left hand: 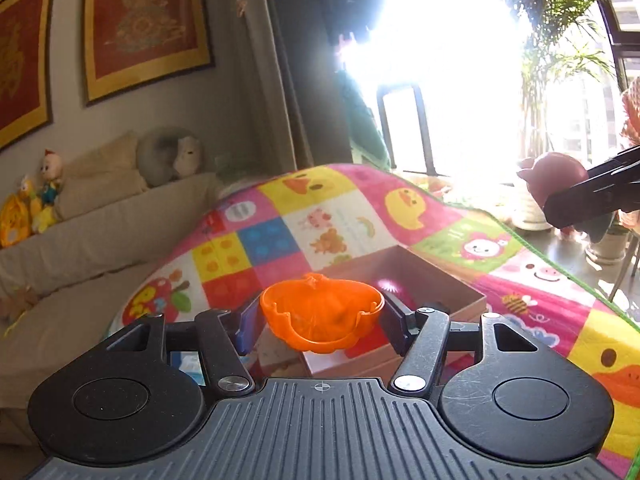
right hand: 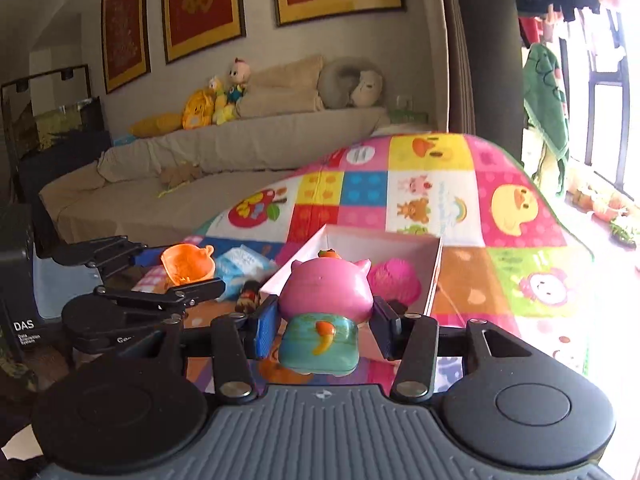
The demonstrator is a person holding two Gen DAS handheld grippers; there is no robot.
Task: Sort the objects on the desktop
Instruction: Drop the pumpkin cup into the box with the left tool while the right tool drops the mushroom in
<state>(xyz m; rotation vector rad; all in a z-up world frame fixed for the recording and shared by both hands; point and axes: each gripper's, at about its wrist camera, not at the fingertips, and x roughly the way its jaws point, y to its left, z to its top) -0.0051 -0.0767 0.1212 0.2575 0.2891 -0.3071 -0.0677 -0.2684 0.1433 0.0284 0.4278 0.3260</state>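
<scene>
Both grippers carry toys above the mat: our left gripper (left hand: pixel 320 330) clamps the orange cup (left hand: pixel 322 318), our right gripper (right hand: pixel 326 330) pinches the pink pig figure (right hand: pixel 322 312). We judge each should clear the cardboard box (right hand: pixel 434 276) wall before releasing low.

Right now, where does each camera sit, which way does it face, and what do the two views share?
Left wrist: on the left gripper, looking along its fingers, shut on an orange shell, toward the box, mat and window.
Right wrist: on the right gripper, shut on a pink pig toy, facing the box, sofa and framed pictures.
Shared: box, colourful mat, sofa; each view shows the other gripper with its load.
</scene>
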